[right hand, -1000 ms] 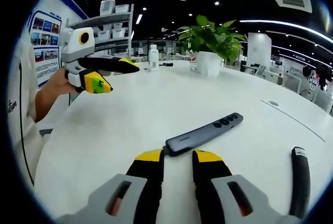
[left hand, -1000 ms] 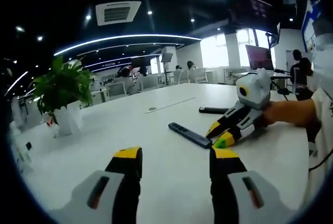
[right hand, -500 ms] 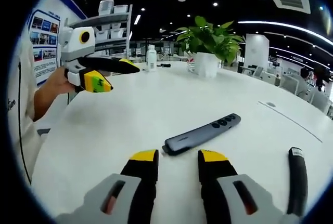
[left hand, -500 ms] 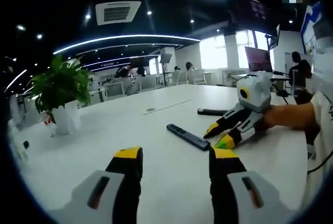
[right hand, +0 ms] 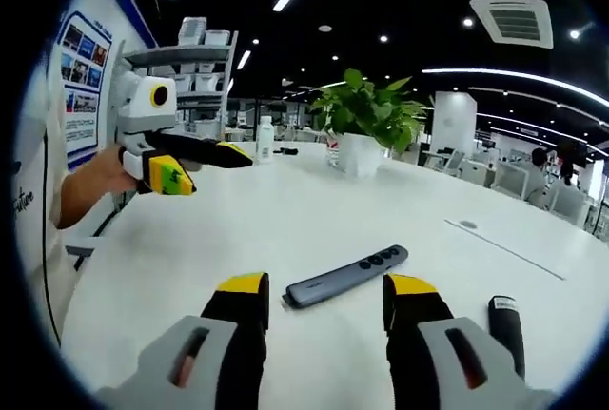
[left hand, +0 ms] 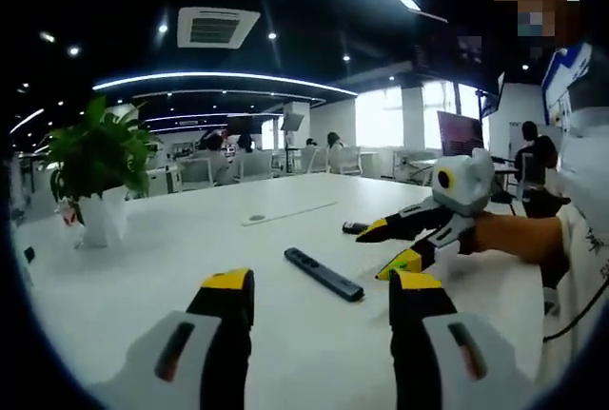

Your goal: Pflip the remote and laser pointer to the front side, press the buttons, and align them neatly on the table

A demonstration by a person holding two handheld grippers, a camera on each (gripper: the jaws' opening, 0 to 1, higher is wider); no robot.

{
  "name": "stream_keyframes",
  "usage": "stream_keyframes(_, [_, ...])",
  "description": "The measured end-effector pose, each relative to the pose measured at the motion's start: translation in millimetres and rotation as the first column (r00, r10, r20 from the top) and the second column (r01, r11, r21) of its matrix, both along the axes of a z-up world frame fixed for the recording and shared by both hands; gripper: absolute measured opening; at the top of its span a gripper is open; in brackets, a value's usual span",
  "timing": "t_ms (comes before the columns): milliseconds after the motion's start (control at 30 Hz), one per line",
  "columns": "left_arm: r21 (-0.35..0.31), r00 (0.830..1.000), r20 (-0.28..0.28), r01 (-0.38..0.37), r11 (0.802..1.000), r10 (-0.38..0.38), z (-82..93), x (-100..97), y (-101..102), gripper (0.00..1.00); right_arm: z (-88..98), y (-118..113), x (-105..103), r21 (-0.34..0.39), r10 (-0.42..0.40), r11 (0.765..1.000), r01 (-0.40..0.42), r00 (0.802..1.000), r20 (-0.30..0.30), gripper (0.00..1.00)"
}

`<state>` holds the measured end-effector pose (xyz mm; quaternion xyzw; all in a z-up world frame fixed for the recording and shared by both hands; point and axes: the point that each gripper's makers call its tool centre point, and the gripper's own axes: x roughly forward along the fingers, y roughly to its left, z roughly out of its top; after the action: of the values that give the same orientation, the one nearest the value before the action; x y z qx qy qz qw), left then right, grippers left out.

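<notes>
Slim grey remote with a row of dark buttons (right hand: pixel 344 276) lies flat on my white round surface (right hand: pixel 285 210), buttons up, just ahead of my right claw (right hand: pixel 324 298). It sits on a slant: its near end points into the gap between my two yellow-tipped jaws, and its button end reaches away to the right. The jaws stand spread, released, holding nothing, and they do not touch the remote. Beside the right jaw, at the lower right of the right gripper view, lies the black cylindrical laser pointer with a pale band (right hand: pixel 507 330), apart from the remote and roughly lengthwise along my line of sight.

In the left gripper view the same remote (left hand: pixel 323 273) lies between and beyond my left claw (left hand: pixel 322 288), a little nearer its right jaw, well clear of both tips. That claw is also spread and empty, hovering above the surface (left hand: pixel 143 267). My right claw (left hand: pixel 390 248) comes in from the right there, jaws parted, its tips near the remote's far end; the laser pointer (left hand: pixel 353 227) shows as a dark end just behind its upper jaw.

A green leafy plant in a white pot (right hand: pixel 365 125) stands farther back on the surface, and a small white bottle (right hand: pixel 265 138) stands near its far edge.
</notes>
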<state>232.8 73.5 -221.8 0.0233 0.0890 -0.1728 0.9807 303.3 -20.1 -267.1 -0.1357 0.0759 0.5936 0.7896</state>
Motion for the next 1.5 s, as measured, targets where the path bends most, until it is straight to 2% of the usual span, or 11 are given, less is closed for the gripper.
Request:
stream_keyframes(67, [0.006,1.0,-0.008,0.0,1.0,0.0,-2.4,0.8,0.3,0.57,8.2,-9.4,5.7,0.005,-0.045,0.999,0.045,0.998,0.049,0.5])
stream_keyframes(267, [0.03,1.0,-0.021,0.012,0.999,-0.012,-5.3,11.3,-2.2,0.57,26.3,-33.4,4.5,0.026,-0.113,0.994,0.111,0.989,0.093,0.47])
stream_keyframes(333, [0.042,0.998,-0.066,0.002,0.999,0.001,-10.5,15.5,1.3,0.55,32.1,-41.8,6.3,0.027,-0.141,0.99,0.139,0.982,0.126,0.46])
stream_keyframes(500, [-0.119,0.995,-0.104,-0.025,0.993,0.012,-11.9,20.0,4.8,0.54,50.3,-66.1,5.8,0.027,-0.207,0.978,0.206,0.956,0.206,0.44])
stream_keyframes(600, [-0.142,0.994,-0.108,-0.033,0.989,0.017,-15.3,21.1,8.1,0.54,57.8,-78.9,6.2,0.038,-0.246,0.969,0.244,0.942,0.228,0.43])
stream_keyframes(733, [-0.141,0.994,-0.107,-0.03,0.99,0.015,-15.3,20.9,7.3,0.54,58.8,-83.1,6.2,0.035,-0.253,0.967,0.251,0.94,0.231,0.41])
stream_keyframes(833, [-0.08,0.996,-0.043,0.077,0.994,-0.081,-8.4,24.4,-9.9,0.54,66.3,-115.9,13.4,0.041,-0.36,0.932,0.36,0.907,0.22,0.39])
stream_keyframes(1000, [-0.11,0.99,-0.048,0.123,0.986,-0.129,-17.2,34.7,-20.5,0.53,63.0,-143.3,17.1,-0.013,-0.433,0.893,0.45,0.865,0.254,0.38])
stream_keyframes(1133, [-0.096,0.986,-0.06,0.152,0.984,-0.158,-22.2,45.2,-23.9,0.53,57.9,-153.0,17.5,-0.023,-0.471,0.871,0.49,0.849,0.24,0.36])
stream_keyframes(1400, [-0.047,0.988,-0.039,0.149,0.988,-0.151,-18.4,50.5,-23.8,0.53,50.6,-159.4,24.1,-0.045,-0.491,0.858,0.512,0.842,0.224,0.37])
stream_keyframes(1500, [-0.031,0.989,-0.033,0.144,0.989,-0.145,-23.1,38.5,-30.4,0.53,50.9,-159.4,30.5,-0.049,-0.477,0.869,0.493,0.859,0.185,0.37])
